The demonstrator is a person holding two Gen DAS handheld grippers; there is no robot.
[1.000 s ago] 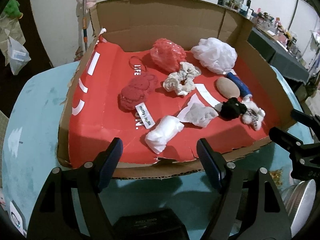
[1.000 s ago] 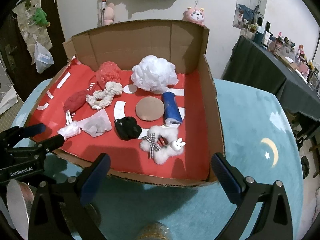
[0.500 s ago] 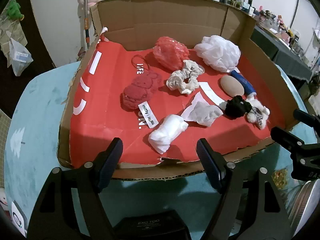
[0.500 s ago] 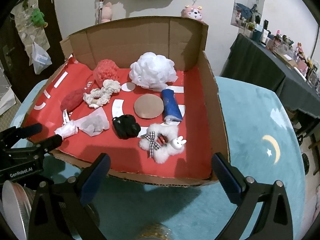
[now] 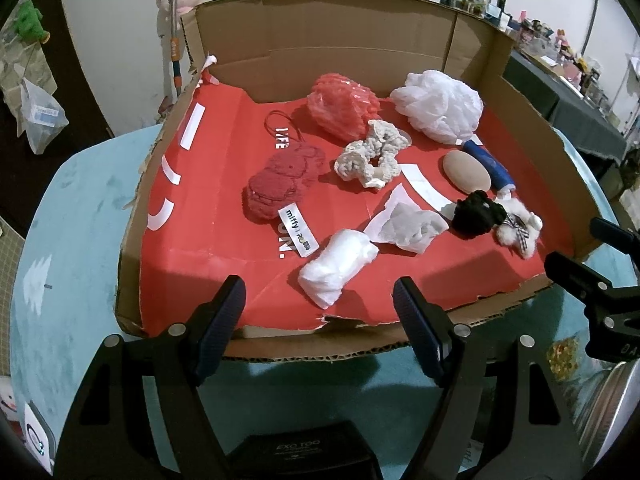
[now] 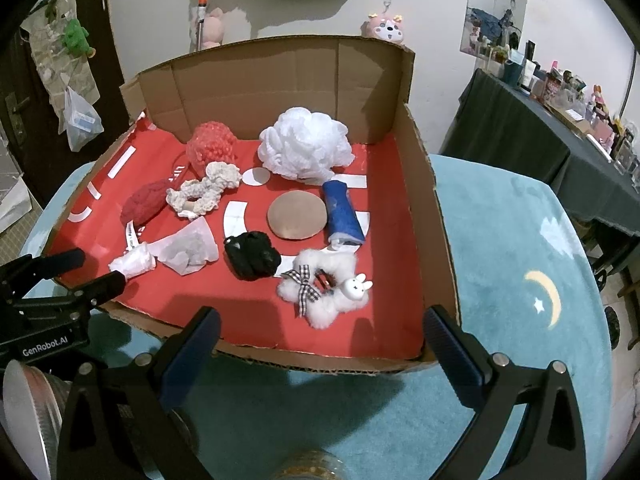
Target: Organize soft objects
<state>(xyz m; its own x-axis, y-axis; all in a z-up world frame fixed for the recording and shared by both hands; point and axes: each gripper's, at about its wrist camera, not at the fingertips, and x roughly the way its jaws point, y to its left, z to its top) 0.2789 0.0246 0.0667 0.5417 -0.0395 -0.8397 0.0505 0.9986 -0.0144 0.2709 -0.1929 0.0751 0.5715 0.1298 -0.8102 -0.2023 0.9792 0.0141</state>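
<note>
A cardboard box [image 5: 304,40] [image 6: 420,184] with a red floor holds several soft things: a white wad [image 5: 336,266] [image 6: 134,262] nearest the front, a grey-white pouch [image 5: 408,226], a red knit toy [image 5: 280,184], a cream scrunchie [image 5: 370,156] [image 6: 204,192], a red mesh puff [image 5: 342,106], a white mesh puff [image 5: 438,106] [image 6: 306,148], a tan pad [image 6: 296,216], a blue roll [image 6: 342,210], a black scrunchie [image 6: 252,254] and a white fluffy scrunchie [image 6: 324,290]. My left gripper [image 5: 320,312] is open and empty just before the box's front edge. My right gripper [image 6: 320,340] is open and empty at the front right.
The box sits on a teal table cover [image 6: 500,240] with a moon print. A silver round tin [image 6: 24,400] lies between the two grippers. A dark table [image 6: 540,152] with clutter stands at the right. Plush toys hang on the back wall.
Both grippers have moved slightly closer to the box, so its contents appear a little lower and nearer. Nothing was grasped or shifted.
</note>
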